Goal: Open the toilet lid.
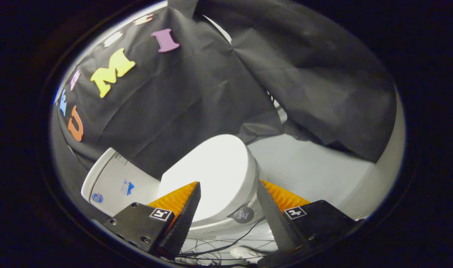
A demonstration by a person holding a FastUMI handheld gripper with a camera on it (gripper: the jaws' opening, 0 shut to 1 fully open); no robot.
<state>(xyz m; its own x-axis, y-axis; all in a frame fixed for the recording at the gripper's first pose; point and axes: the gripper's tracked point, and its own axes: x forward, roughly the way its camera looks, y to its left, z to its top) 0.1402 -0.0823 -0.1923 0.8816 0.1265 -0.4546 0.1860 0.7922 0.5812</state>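
Black cloth wall [219, 85] hiding cistern [114, 182] top, tongs [228, 190] released, straddling closed toilet lid [211, 171]

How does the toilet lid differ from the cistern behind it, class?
The lid is rounded and plain; the cistern is boxy and carries stickers. The lid lies closed, just ahead of the open gripper; the cistern stands beyond, against the black cloth. Both are white.
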